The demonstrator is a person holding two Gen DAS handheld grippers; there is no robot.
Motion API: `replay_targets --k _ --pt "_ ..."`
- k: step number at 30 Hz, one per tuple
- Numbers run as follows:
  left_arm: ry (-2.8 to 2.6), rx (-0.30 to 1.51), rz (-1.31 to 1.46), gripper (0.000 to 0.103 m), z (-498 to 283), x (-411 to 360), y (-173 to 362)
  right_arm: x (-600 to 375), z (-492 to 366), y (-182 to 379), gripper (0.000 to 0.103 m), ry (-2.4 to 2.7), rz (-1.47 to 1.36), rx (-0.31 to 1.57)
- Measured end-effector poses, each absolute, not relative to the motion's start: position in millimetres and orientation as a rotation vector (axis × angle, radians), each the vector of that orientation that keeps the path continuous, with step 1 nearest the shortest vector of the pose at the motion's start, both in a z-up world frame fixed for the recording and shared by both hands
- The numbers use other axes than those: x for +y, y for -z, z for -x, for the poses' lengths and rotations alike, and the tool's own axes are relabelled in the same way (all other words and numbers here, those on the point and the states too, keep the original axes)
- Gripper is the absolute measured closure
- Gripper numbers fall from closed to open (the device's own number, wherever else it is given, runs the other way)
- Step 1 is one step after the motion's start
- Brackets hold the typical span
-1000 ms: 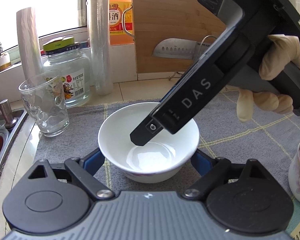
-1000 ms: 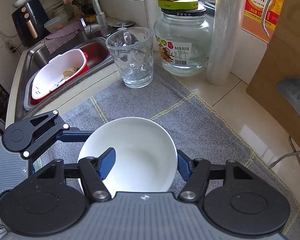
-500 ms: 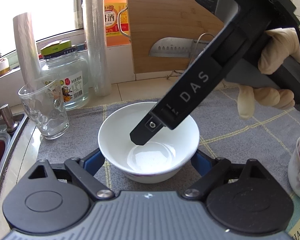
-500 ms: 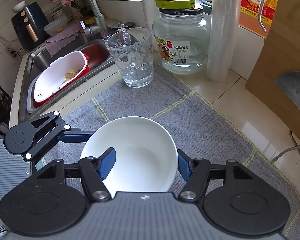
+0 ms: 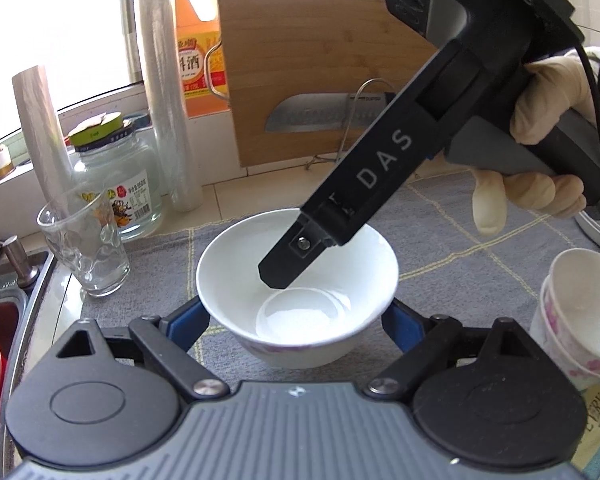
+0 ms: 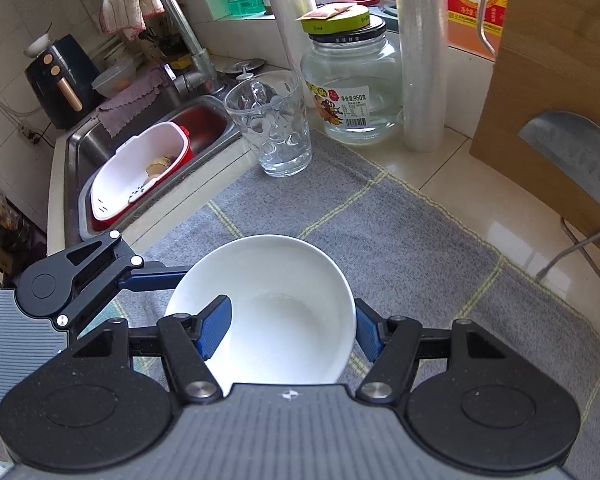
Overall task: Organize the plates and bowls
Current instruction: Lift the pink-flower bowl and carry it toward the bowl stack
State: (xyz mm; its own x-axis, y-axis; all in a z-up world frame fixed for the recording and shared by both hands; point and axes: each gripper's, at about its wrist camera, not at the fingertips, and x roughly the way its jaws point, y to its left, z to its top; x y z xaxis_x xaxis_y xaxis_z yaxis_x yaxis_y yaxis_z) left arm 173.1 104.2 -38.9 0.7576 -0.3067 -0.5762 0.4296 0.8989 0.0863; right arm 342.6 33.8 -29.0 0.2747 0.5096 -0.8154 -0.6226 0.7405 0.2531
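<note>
Holding the bowl (image 6: pixel 272 304) over the grey mat (image 6: pixel 400 240) with both tongs, the right (image 6: pixel 288 330) pinching its wall, one pad inside, the left (image 5: pixel 296 320) clamped across its outside, I should lift evenly, keep it level, and steer clear of the glass (image 6: pixel 270 124).

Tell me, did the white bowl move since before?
Yes. The white bowl shifted right, nearer the paper cups and farther from the glass.
</note>
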Motion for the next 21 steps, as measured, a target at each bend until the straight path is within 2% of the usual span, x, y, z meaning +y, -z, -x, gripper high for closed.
replay_targets --k 21 --pt "0.522 0.549 -0.261 0.011 -121 54 5 -33 -273 -12 0.032 -0.681 0.054 1.002"
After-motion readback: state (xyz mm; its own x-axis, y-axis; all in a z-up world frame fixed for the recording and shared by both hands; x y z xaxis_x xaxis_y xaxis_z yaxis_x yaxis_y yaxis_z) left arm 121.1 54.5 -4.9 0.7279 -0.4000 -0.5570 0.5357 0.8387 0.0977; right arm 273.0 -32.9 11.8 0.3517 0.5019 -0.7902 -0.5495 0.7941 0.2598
